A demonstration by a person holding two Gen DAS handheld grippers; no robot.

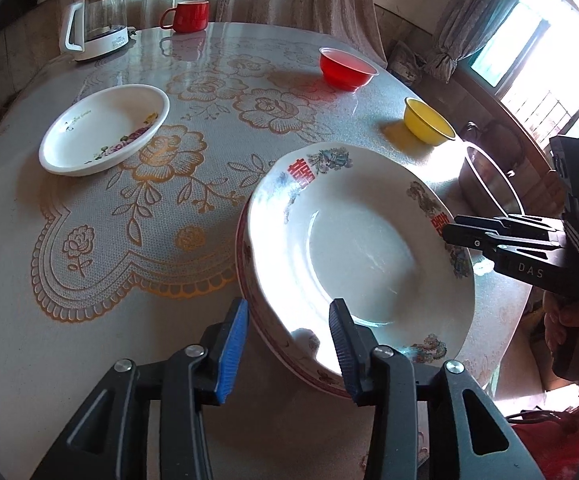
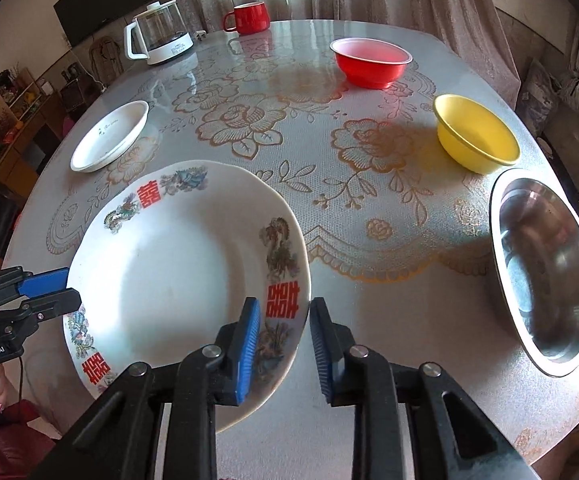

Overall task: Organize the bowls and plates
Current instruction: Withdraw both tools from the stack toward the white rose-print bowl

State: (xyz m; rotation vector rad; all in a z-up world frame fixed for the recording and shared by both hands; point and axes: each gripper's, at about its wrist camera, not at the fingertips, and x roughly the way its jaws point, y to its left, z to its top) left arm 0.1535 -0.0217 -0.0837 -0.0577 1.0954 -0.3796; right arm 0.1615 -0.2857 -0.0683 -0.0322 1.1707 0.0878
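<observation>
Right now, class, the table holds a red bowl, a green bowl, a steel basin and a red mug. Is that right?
Not quite: the second bowl is yellow, not green, as the right wrist view shows. The red bowl, steel basin and red mug are all there.

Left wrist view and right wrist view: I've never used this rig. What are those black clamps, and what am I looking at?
No robot here: a person carries a two-finger clamp in each hand, each with a camera looking along its fingers. The left gripper and right gripper straddle opposite rims of the white deep plate with red characters, which sits on another plate. Left stands open; whether right presses is unclear. On the patterned table: white flowered dish, red plastic bowl, yellow bowl, steel basin, red mug, glass kettle.
</observation>
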